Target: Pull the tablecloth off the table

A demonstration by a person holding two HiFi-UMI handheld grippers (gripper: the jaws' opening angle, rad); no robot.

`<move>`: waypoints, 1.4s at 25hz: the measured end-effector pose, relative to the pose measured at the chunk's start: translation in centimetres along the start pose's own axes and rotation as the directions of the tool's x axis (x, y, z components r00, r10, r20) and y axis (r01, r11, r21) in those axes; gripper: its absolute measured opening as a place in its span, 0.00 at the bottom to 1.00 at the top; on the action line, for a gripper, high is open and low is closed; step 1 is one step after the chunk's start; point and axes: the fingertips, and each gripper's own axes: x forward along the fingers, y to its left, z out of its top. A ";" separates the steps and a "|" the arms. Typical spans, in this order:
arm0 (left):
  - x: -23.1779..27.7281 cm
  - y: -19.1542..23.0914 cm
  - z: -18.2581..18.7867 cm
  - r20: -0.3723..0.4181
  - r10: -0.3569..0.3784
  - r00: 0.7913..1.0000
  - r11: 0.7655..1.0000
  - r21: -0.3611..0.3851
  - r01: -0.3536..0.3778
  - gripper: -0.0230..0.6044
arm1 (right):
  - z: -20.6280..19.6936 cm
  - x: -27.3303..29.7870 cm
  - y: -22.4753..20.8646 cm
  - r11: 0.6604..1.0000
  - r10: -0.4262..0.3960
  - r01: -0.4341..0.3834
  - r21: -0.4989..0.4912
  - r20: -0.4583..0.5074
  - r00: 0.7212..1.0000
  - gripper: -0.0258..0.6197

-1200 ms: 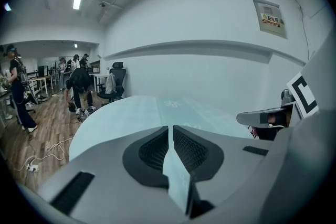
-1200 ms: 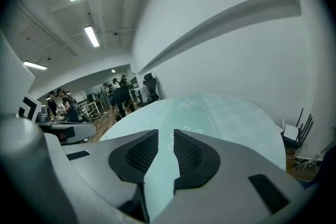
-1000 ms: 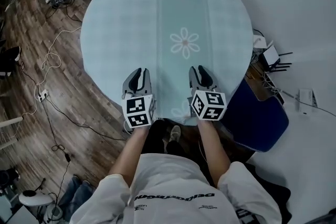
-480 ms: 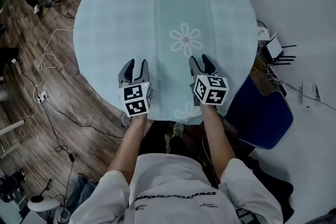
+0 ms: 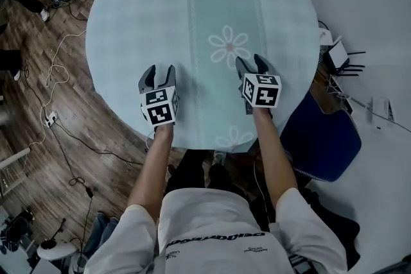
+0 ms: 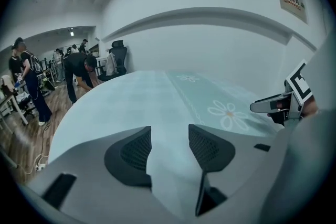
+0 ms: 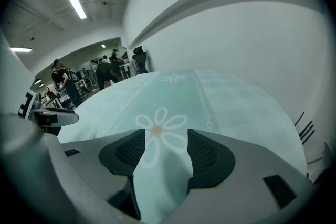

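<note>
A pale teal tablecloth (image 5: 192, 16) with white daisies covers the round table and lies flat. My left gripper (image 5: 158, 76) hovers over its near left part, jaws opening, with only flat cloth under the gap (image 6: 170, 147). My right gripper (image 5: 252, 64) sits beside the middle daisy (image 5: 229, 47), its jaws also opening. In the right gripper view the cloth shows through the gap (image 7: 160, 152) and the pads do not press on it. Each gripper view catches the other gripper at its side: the right gripper (image 6: 278, 105) and the left gripper (image 7: 52, 115).
A dark blue seat (image 5: 318, 138) stands close to the table's near right. Cables (image 5: 61, 67) trail over the wood floor at the left. A white box with antennas (image 5: 335, 62) sits by the right rim. People (image 6: 79, 68) stand far behind the table.
Both grippers have moved forward from the near edge toward the middle daisy, and both sets of jaws have spread wider.
</note>
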 end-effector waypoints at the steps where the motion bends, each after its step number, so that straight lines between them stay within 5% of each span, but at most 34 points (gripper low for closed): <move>1: 0.6 0.3 0.0 -0.005 -0.001 1.000 1.000 -0.001 0.001 0.40 | -0.1 0.6 -0.4 1.000 -0.003 0.002 -0.005 -0.009 1.000 0.45; 20: 7.2 4.6 0.4 -0.067 0.046 0.997 0.998 0.038 -0.043 0.42 | 0.9 6.2 -5.6 0.996 -0.089 0.089 -0.005 -0.091 0.992 0.46; 35: 8.5 4.5 -1.4 -0.123 -0.012 0.992 0.998 0.056 0.019 0.40 | -0.1 6.5 -7.9 0.988 -0.151 0.153 0.015 -0.087 0.985 0.46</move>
